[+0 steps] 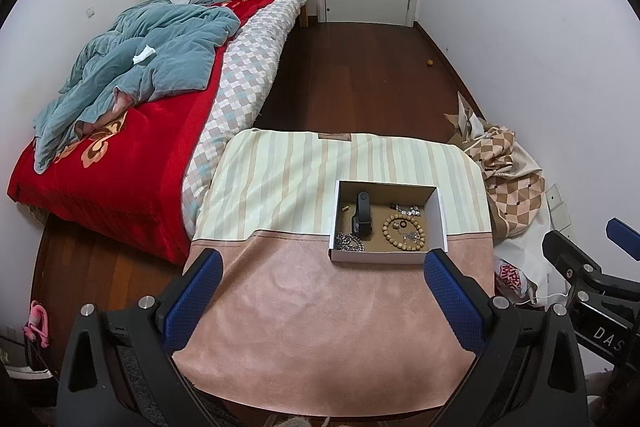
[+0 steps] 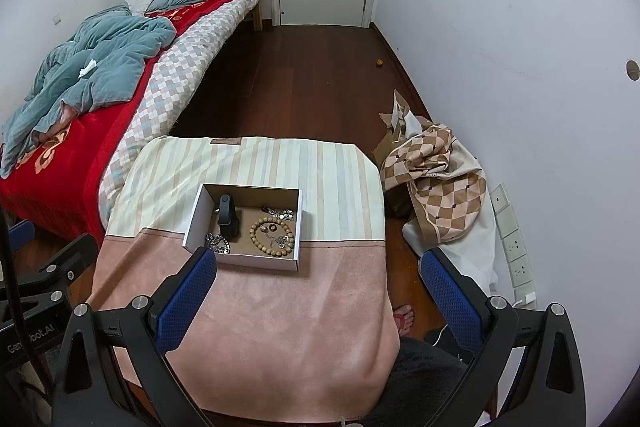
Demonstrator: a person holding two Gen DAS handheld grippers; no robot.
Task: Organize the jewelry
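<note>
The left hand-held gripper [image 1: 320, 291] hangs spread wide and holds nothing, low in the frame above the cloth-covered counter [image 1: 320, 327]. The right hand-held gripper [image 2: 318, 287] is likewise wide apart and bare. Centre frame, a shallow white box [image 1: 376, 255] sits on the counter holding a black watch [image 1: 362, 213], a wooden bead bracelet [image 1: 404, 233] and a silver chain [image 1: 350, 242].

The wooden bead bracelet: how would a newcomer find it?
On the cloth-covered table sits an open white box. The bead bracelet lies in its right half: a ring of round tan beads, unlike the black watch and silver chain beside it.
</note>
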